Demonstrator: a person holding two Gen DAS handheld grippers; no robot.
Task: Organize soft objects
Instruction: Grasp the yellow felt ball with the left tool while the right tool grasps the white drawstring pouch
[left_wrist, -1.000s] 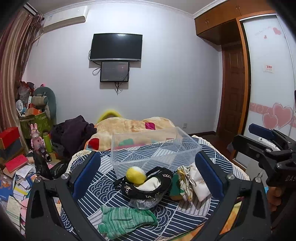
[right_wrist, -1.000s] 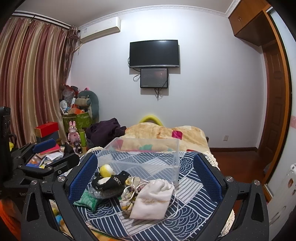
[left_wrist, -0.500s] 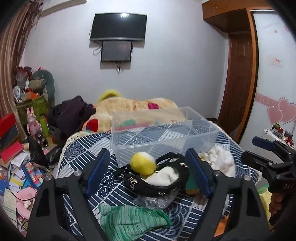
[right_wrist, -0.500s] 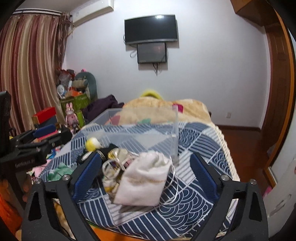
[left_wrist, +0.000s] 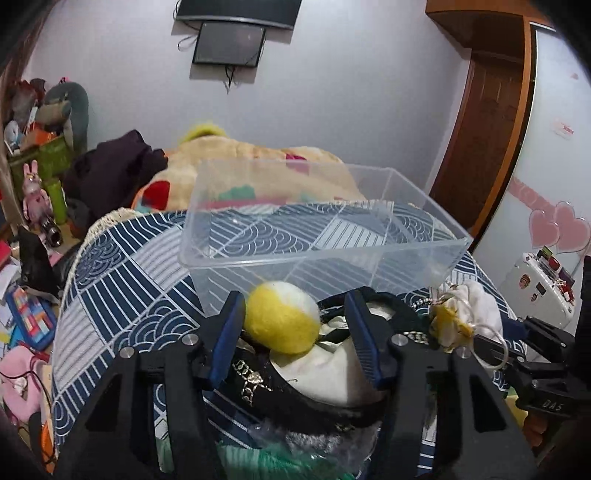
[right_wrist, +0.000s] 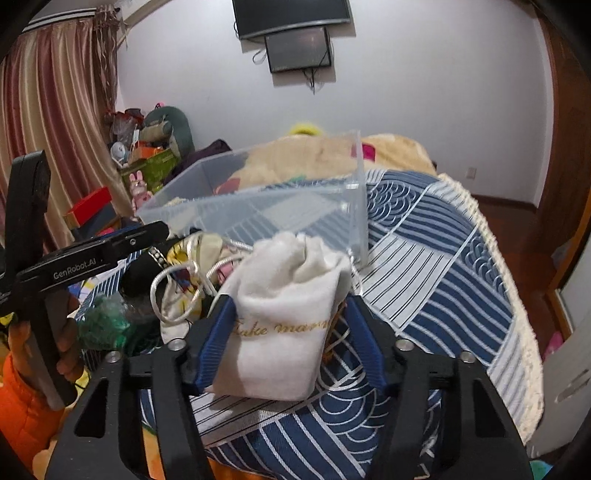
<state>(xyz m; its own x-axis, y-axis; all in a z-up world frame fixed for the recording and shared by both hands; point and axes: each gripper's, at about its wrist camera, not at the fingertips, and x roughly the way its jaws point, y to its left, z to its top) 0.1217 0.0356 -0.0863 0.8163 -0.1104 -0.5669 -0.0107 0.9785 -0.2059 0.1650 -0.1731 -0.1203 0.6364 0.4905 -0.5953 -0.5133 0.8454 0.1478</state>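
A yellow and white plush ball (left_wrist: 282, 317) rests on a black and cream soft item (left_wrist: 325, 373) in front of a clear plastic bin (left_wrist: 317, 236). My left gripper (left_wrist: 295, 325) is open around the ball; its left pad touches the ball. A white drawstring pouch (right_wrist: 288, 306) with gold lettering lies on the blue patterned cloth (right_wrist: 436, 266). My right gripper (right_wrist: 290, 328) is open with its fingers on either side of the pouch. A yellow floral pouch with silver cord (right_wrist: 184, 273) lies to its left. The bin (right_wrist: 258, 199) stands behind.
A green knitted item (left_wrist: 273, 454) lies under my left gripper. Behind the bin lies a beige plush blanket (left_wrist: 258, 173) and dark clothes (left_wrist: 114, 173). Clutter and toys fill the floor at left (left_wrist: 33, 206). A wooden door (left_wrist: 484, 140) stands at right.
Both grippers have moved forward and down. The left one now straddles the plush ball and the right one straddles the white pouch. Both jaws have narrowed.
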